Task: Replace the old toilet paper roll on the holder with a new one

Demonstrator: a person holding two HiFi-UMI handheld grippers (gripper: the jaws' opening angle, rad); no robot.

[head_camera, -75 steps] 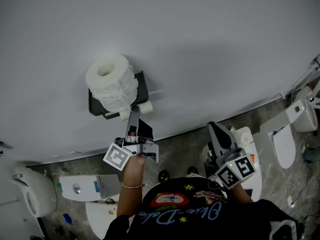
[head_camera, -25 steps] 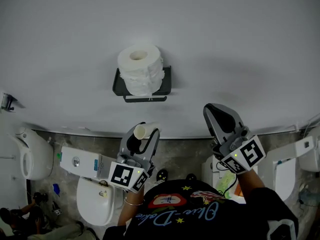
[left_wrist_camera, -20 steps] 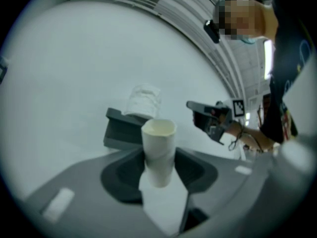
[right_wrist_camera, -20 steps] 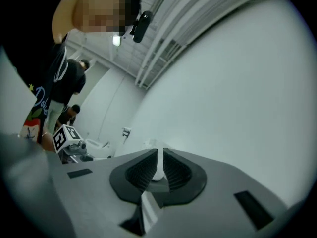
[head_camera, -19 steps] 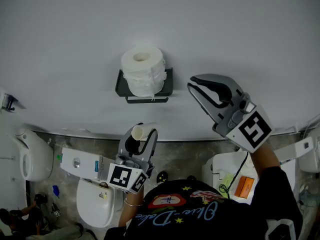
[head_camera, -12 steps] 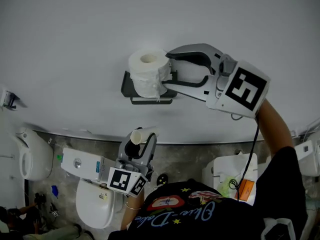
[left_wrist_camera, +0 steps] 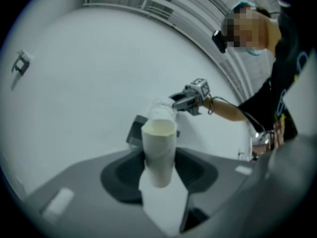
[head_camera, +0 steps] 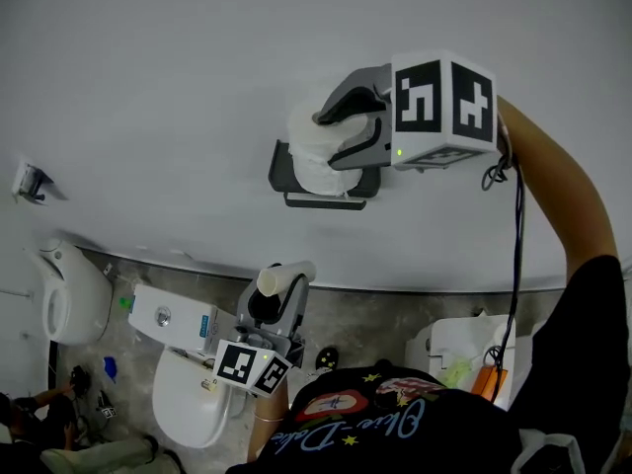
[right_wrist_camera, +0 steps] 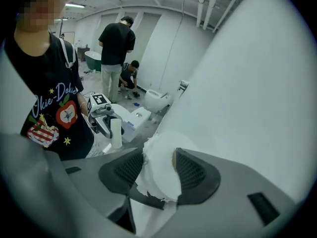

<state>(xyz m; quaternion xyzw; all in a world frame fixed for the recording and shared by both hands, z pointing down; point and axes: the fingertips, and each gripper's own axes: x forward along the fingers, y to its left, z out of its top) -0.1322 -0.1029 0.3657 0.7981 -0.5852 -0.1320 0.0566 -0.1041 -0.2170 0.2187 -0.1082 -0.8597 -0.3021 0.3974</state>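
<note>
Now right gripper, just opened, has reached around roll; left gripper clamps tube.

Bare wall left of holder; right hand-held gripper straddles roll

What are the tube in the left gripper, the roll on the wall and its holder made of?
Tube: probably cardboard, matte off-white, with a thin stiff wall round a hollow end.
Roll: soft white tissue paper, with ragged torn edges.
Holder: matte black; could be metal or plastic, the look does not settle it.
</note>
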